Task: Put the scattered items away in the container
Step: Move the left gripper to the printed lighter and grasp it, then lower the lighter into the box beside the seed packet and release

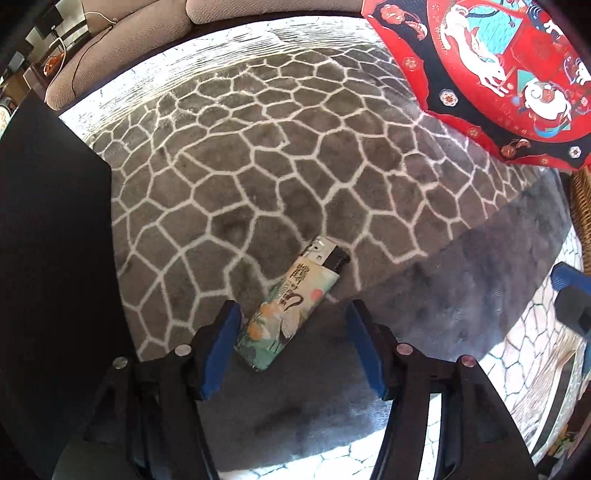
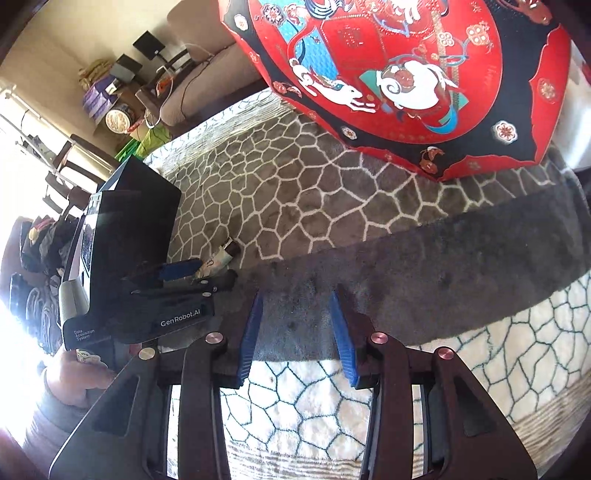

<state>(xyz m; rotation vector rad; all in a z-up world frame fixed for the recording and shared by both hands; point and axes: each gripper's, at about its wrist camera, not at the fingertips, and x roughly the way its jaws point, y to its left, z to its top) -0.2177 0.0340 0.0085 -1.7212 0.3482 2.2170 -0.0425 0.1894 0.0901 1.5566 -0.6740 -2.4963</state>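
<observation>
Lighter [image 1: 293, 308] is lying on the rug [image 1: 236, 155], its long axis slanting across the left gripper [image 1: 291, 325], whose released fingers are straddling its lower end without pressing. Seen from the right wrist, the right gripper [image 2: 297, 325] is hanging released over bare rug, farther from the lighter than the left.

Both the left gripper [image 1: 291, 314] and right gripper [image 2: 297, 302] point downward, jaws apart.

Grey rug [image 1: 258, 155] with white cracked-web lines, beige sofa [image 1: 147, 33] beyond the rug's far edge, cluttered shelves [image 2: 110, 96] beside the sofa, harsh sunlight from the left
</observation>
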